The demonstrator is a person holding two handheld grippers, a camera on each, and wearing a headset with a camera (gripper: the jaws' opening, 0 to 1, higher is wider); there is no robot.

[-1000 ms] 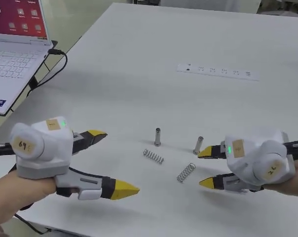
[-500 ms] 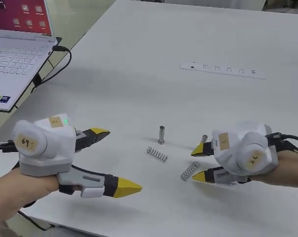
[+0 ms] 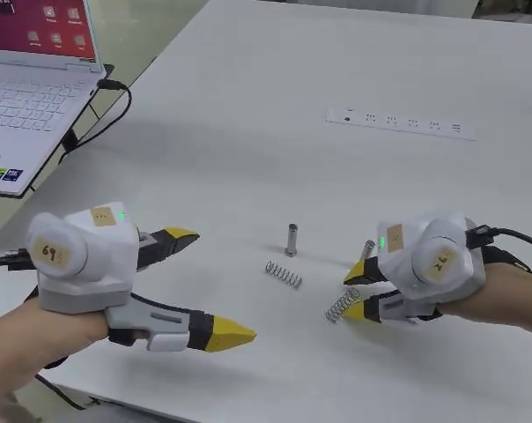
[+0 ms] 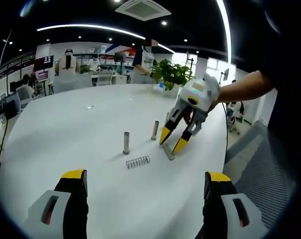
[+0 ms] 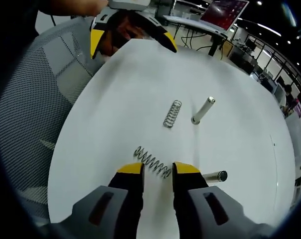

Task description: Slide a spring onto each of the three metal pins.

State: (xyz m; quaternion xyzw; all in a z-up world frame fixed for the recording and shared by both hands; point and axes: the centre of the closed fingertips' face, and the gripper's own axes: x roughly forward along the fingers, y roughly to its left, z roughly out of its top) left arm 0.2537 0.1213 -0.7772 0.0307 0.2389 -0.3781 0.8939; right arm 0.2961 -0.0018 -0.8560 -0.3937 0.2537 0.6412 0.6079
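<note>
White table (image 3: 248, 115) is shared by a laptop (image 3: 28, 79) at the left edge and a power strip (image 3: 398, 123) farther back. Two pins are stood upright near the middle: the left pin (image 3: 292, 239) in the open, the right pin (image 3: 368, 250) just beside the right tongs (image 3: 350, 293). The left spring (image 3: 284, 275) is laid flat just in front of the left pin. The right spring (image 3: 338, 305) is laid at the right tongs' tips, whose jaws are held slightly apart with the spring's end between them. The left tongs (image 3: 220, 284) are held wide apart above the table.
</note>
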